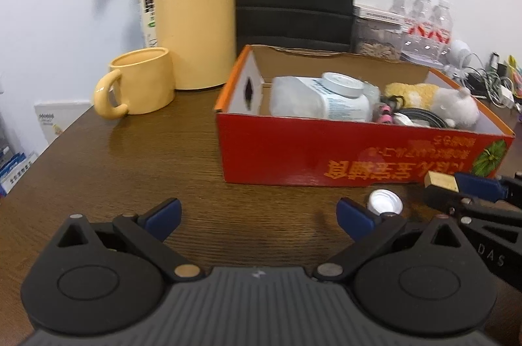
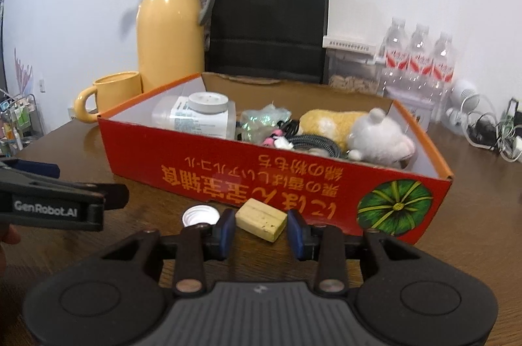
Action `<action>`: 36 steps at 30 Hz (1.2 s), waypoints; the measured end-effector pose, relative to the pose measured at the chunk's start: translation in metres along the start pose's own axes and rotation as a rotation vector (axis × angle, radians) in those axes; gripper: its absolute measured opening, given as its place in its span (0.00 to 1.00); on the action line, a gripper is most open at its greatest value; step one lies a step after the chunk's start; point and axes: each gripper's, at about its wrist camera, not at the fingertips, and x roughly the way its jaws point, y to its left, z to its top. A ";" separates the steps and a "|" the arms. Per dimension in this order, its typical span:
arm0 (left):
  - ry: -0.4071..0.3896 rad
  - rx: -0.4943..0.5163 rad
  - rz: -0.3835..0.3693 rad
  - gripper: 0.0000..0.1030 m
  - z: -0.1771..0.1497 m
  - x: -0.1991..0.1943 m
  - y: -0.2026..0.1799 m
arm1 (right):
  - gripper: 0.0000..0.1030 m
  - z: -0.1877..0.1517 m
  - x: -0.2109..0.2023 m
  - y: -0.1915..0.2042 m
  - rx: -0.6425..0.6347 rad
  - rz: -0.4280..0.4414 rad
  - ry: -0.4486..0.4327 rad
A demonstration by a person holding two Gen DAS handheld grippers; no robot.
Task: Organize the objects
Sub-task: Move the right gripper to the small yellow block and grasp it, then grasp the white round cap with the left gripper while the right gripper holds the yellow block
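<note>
A pale yellow eraser-like block (image 2: 261, 219) sits between the blue pads of my right gripper (image 2: 261, 227), which press on both its sides just in front of the red cardboard box (image 2: 202, 163). The left wrist view shows the same block (image 1: 440, 181) at the tip of my right gripper (image 1: 445, 190), beside the box (image 1: 293, 156). A white bottle cap (image 2: 200, 215) lies on the table to the block's left, close to the right finger of my left gripper (image 1: 257, 215). That gripper stands wide open with nothing in it, and its fingers (image 2: 98, 199) enter the right wrist view from the left.
The box holds a white jar (image 2: 195, 114), a plush toy (image 2: 375, 137), a cable and small items. Behind it stand a yellow mug (image 1: 140, 83), a yellow thermos (image 1: 195, 19), a black paper bag (image 2: 270, 16), water bottles (image 2: 417, 58) and tangled cables (image 2: 489, 130).
</note>
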 end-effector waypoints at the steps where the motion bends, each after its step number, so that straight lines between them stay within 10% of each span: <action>1: -0.001 0.009 -0.008 1.00 -0.001 0.001 -0.003 | 0.33 0.000 -0.001 -0.002 -0.001 -0.002 -0.004; 31: 0.076 0.019 -0.071 1.00 0.002 0.030 -0.066 | 0.33 -0.010 -0.029 -0.060 0.032 0.005 -0.068; 36: 0.063 0.061 -0.083 0.62 0.002 0.025 -0.075 | 0.33 -0.010 -0.029 -0.060 0.030 0.002 -0.067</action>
